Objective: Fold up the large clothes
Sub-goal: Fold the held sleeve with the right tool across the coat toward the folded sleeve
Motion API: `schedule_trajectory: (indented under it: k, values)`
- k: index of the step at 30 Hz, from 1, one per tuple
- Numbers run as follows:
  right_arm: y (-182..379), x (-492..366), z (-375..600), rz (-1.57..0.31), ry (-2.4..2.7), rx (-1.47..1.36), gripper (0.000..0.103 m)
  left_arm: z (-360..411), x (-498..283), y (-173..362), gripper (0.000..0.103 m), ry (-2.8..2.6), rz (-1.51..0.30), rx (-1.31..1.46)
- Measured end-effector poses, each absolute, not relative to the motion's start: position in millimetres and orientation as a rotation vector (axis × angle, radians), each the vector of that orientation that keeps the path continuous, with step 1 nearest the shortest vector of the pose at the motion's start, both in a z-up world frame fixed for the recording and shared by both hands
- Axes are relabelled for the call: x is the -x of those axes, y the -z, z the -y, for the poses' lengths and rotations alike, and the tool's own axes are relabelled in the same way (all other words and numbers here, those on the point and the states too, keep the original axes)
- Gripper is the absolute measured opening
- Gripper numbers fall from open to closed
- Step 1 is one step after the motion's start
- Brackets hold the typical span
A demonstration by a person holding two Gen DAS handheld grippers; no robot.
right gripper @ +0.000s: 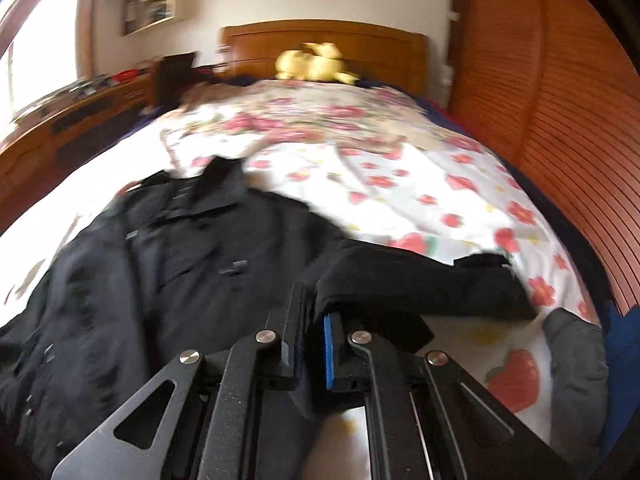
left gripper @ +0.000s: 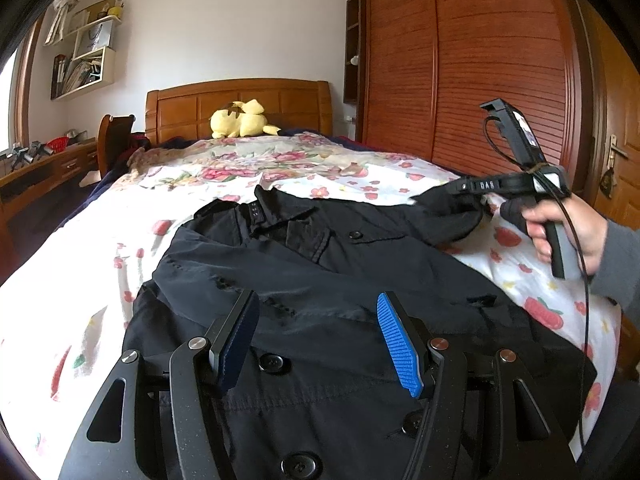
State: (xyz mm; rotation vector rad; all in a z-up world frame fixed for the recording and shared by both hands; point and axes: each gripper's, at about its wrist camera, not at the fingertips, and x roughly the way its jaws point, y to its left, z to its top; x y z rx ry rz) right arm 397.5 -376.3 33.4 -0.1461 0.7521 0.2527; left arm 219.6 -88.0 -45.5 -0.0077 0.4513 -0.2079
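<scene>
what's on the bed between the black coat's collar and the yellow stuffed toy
Only flowered bedding, rumpled toward the headboard, lies between the coat and the stuffed toy. Both wrist views show it.

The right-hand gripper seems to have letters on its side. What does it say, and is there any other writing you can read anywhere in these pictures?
"DAS": white letters on the black side of the right gripper, seen from the left wrist camera.
Small pale marks on the neck label of the black coat: too small to read.
Spines of books and papers on the wall shelf: too small to read.
The right wrist view is blurred; nothing there can be read.
</scene>
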Motion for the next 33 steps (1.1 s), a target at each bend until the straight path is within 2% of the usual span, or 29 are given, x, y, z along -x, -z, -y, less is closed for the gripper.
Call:
schedule_trajectory:
  k: [15,20,27,29,31,33]
  values:
    - [-23.4,-346.0,323.0,-0.831,-0.25,0.24,0.009,84.3,-211.1,42.4,0.063,0.203,-0.409,0.02]
    - [-34.4,-334.6,322.6,-0.789,-0.238,0.221,0.035,85.2,-211.9,45.1,0.063,0.203,-0.419,0.024]
    - [-50.0,-340.6,346.5,-0.757,-0.192,0.202,0.043,89.6,-216.7,43.5,0.063,0.2,-0.437,0.012]
    - [-48.6,-348.3,359.1,-0.768,-0.164,0.186,0.061,91.7,-216.7,42.7,0.063,0.2,-0.435,0.005]
    - [-44.8,-358.4,375.1,-0.777,-0.12,0.177,0.071,93.1,-216.3,43.0,0.063,0.202,-0.435,-0.001]
    - [-38.1,-370.6,390.6,-0.792,-0.069,0.177,0.072,94.9,-216.5,44.1,0.063,0.203,-0.437,-0.009]
